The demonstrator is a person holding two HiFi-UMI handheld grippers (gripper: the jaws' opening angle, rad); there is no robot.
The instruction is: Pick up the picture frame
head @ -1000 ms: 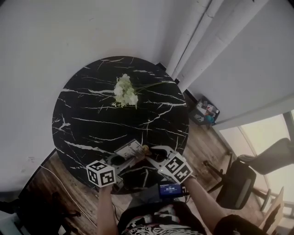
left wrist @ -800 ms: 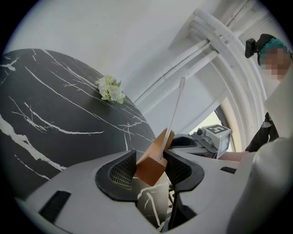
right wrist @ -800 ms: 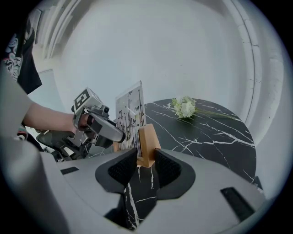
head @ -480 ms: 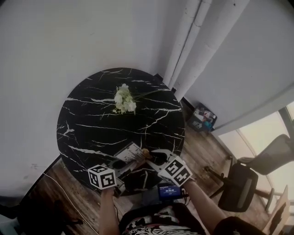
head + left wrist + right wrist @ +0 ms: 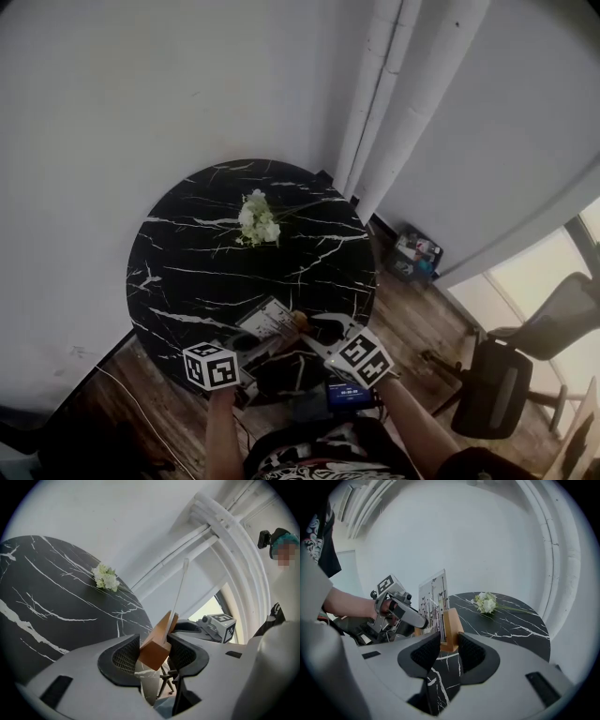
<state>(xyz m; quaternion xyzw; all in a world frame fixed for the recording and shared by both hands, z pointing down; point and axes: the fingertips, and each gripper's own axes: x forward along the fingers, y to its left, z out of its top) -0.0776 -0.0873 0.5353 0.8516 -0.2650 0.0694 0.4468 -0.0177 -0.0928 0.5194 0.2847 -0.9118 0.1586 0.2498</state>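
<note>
Picture frame (image 5: 269, 318): upright, held between both tools, well apart from the flowers (image 5: 258, 220), on the person's side of them.
Left tool (image 5: 154, 649): jaws clamped on one end of the frame's wooden base (image 5: 158, 641).
Right tool (image 5: 449, 648): jaws clamped on the other end of the wooden base, printed panel rising above.
Counter (image 5: 187, 253): round black marble with white veins; the flowers lie toward its far side.
</note>
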